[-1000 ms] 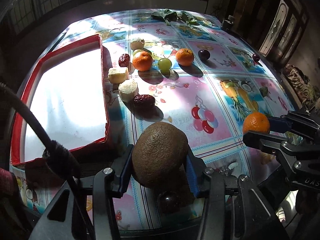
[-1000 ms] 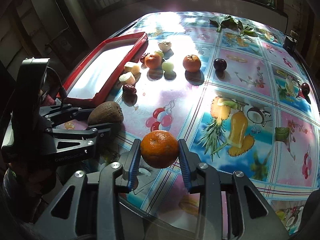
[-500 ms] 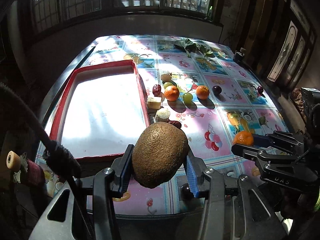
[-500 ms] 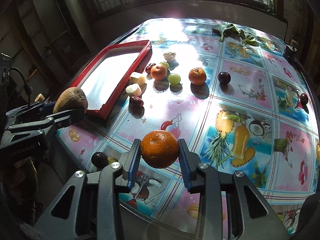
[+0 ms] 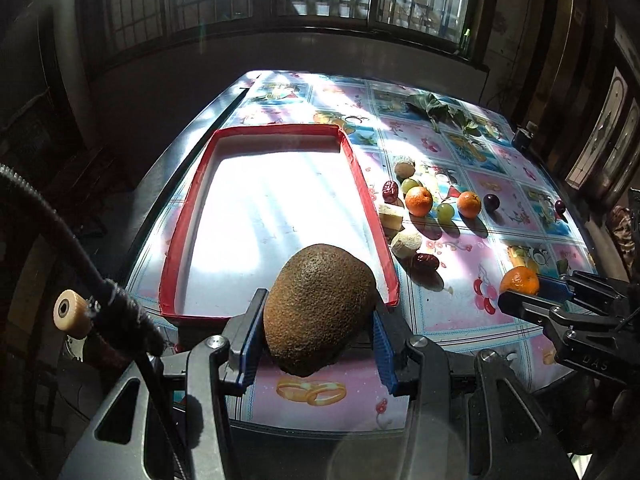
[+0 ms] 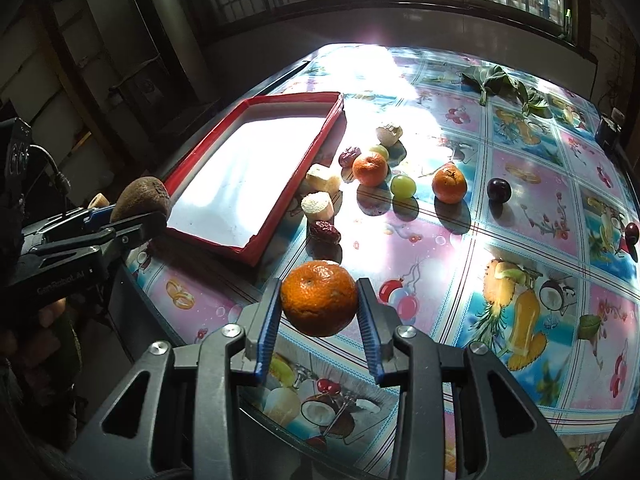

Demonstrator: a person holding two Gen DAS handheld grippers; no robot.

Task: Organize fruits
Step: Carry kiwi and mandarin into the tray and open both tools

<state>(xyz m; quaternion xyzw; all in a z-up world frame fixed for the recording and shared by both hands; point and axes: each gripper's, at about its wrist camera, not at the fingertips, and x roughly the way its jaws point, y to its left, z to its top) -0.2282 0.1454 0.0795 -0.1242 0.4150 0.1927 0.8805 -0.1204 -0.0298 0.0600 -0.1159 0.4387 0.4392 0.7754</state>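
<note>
The shallow red-rimmed rectangular tray with a white floor (image 5: 276, 216) holds nothing, so by the look of it no fruit has been sorted into it yet; the work is at its start. Two pieces are in transit. The left gripper (image 5: 316, 344) is clamped on a rough brown oval kiwi (image 5: 318, 308), which hangs in the air at the tray's near right corner. The right gripper (image 6: 318, 320) is clamped on a dimpled orange mandarin (image 6: 319, 298), carried above the glossy fruit-print tablecloth (image 6: 520, 208) just near of the tray's near corner.

Everything else lies loose on the cloth to the right of the tray. Just beside its right wall sit two pale cut chunks (image 6: 320, 188) and a wrinkled dark red date (image 6: 325, 231), with a second red date (image 6: 349, 157) and a cut pale piece with a tan skin (image 6: 389, 133) farther off. Two more orange mandarins (image 6: 370, 168), a pair of green grapes (image 6: 403, 185) and a dark purple plum (image 6: 499, 190) spread out to the right, and another dark fruit (image 6: 632, 232) lies near the right edge. Some green leaves (image 6: 500, 80) lie at the far end.

I judge both carried fruits are bound for the tray, leaving roughly ten pieces to collect
</note>
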